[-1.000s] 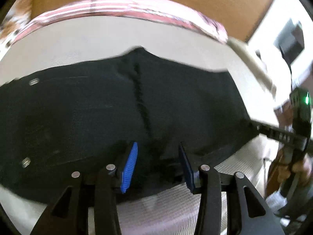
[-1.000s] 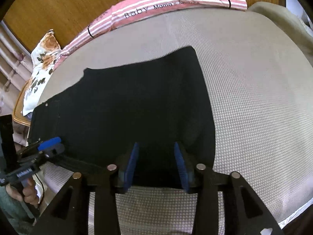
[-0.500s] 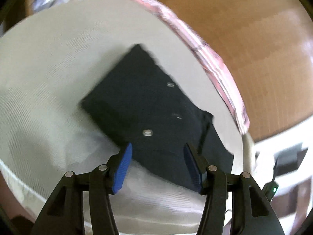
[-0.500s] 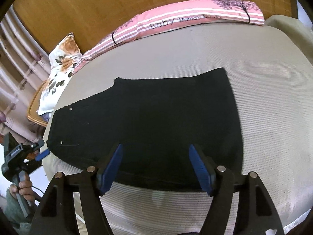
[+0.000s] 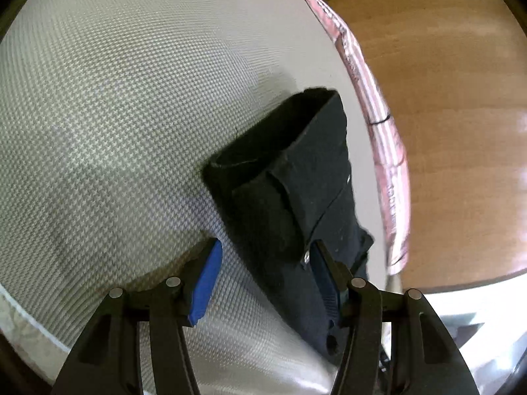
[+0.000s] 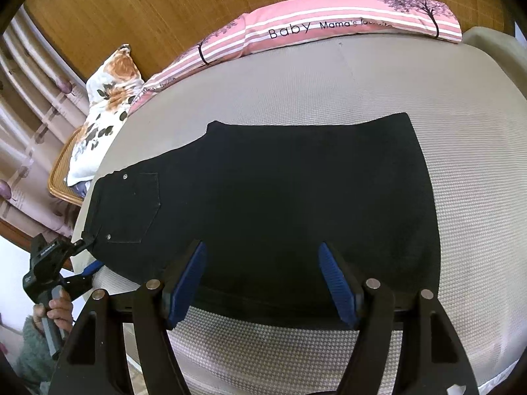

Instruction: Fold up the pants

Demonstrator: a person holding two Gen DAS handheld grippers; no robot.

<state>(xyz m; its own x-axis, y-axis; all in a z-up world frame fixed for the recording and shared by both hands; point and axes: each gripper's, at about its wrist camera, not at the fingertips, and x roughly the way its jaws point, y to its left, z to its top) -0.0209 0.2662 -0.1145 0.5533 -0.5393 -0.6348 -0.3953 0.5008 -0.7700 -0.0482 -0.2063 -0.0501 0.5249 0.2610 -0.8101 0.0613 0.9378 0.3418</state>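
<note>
Black pants (image 6: 263,204) lie flat, folded lengthwise, on a grey houndstooth bed cover (image 6: 329,79). The waistband with a back pocket and rivets is at the left, the leg ends at the right. My right gripper (image 6: 263,283) is open above the near edge of the pants, holding nothing. My left gripper (image 5: 263,279) is open at the waistband end; the pants (image 5: 296,204) run away from it, and its right pad sits over the fabric near a rivet. The left gripper also shows in the right wrist view (image 6: 79,256), at the waistband corner.
A pink striped pillow (image 6: 329,26) lies along the far edge of the bed against a wooden wall (image 6: 131,6). A floral pillow (image 6: 105,105) sits at the far left on a wicker chair. The bed's near edge (image 5: 19,309) is just below the left gripper.
My right gripper has opened wide and pulled back from the pants. My left gripper has opened and swung round to the waistband end, now looking along the length of the pants.
</note>
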